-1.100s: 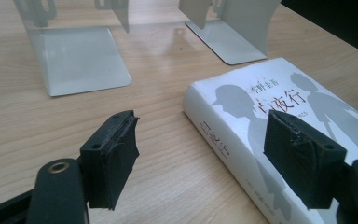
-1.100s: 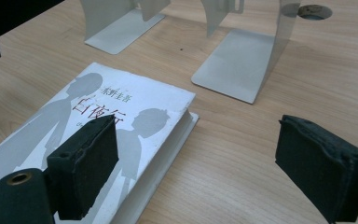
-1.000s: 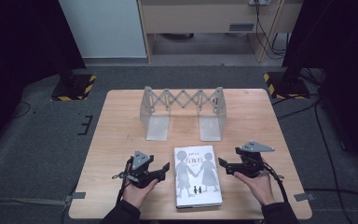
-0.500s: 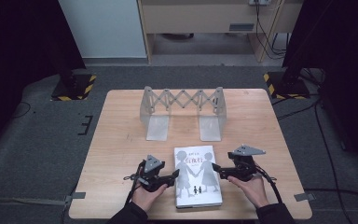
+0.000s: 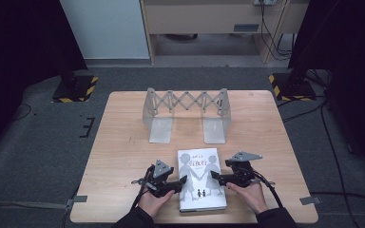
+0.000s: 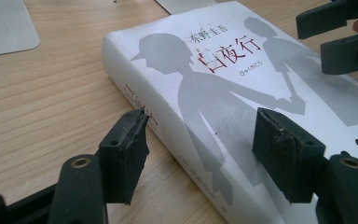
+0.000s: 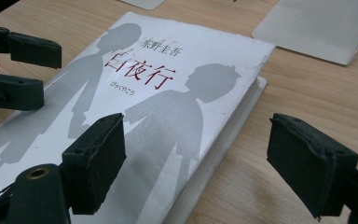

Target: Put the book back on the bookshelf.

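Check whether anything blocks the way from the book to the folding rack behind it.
Nothing visible does. Bare wood lies between the book and the folding rack. Each claw, left and right, has been closing astride a long edge, not yet gripping.

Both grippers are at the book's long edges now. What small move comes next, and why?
Probably ease the left gripper down so its jaws, just closing, straddle the spine edge of the book, then pinch. The book lies flat on the table, one pad hangs over the cover, the other beside the spine, neither pressing. The right gripper likewise stands open over the page edge.

Grey carpet floor (image 5: 52, 142), wooden table (image 5: 123, 142), dark curtains (image 5: 19, 42)
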A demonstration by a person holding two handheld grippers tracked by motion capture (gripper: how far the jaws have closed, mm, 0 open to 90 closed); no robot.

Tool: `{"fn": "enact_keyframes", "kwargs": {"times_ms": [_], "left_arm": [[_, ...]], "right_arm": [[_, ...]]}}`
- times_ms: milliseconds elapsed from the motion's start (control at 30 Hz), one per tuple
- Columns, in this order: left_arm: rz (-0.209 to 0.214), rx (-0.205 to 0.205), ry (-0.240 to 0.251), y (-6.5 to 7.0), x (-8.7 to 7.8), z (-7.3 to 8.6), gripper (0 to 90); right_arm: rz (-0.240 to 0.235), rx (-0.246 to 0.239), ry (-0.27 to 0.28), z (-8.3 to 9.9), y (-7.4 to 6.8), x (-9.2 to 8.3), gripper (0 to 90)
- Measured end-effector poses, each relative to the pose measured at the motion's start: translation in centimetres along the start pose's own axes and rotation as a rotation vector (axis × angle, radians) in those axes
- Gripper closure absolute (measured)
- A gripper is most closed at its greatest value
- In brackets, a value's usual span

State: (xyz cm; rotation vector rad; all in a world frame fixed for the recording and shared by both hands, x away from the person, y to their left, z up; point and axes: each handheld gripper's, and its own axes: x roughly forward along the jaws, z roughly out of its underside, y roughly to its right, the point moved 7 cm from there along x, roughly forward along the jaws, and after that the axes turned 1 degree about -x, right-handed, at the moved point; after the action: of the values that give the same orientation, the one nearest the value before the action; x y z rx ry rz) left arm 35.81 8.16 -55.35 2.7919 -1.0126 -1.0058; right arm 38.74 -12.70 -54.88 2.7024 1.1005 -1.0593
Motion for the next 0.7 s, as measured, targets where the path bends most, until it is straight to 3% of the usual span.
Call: {"fn": "enact_keyframes", "kwargs": {"times_ms": [533, 700], "left_arm": [[0.063, -0.029, 0.021, 0.5, 0.7, 0.0, 38.0], [0.062, -0.026, 0.024, 0.5, 0.8, 0.0, 37.6]], "right_arm": [[-0.049, 0.026, -0.012, 0.3, -0.7, 1.2, 21.4], [-0.059, 0.022, -0.009, 0.3, -0.8, 1.4, 21.8]]}}
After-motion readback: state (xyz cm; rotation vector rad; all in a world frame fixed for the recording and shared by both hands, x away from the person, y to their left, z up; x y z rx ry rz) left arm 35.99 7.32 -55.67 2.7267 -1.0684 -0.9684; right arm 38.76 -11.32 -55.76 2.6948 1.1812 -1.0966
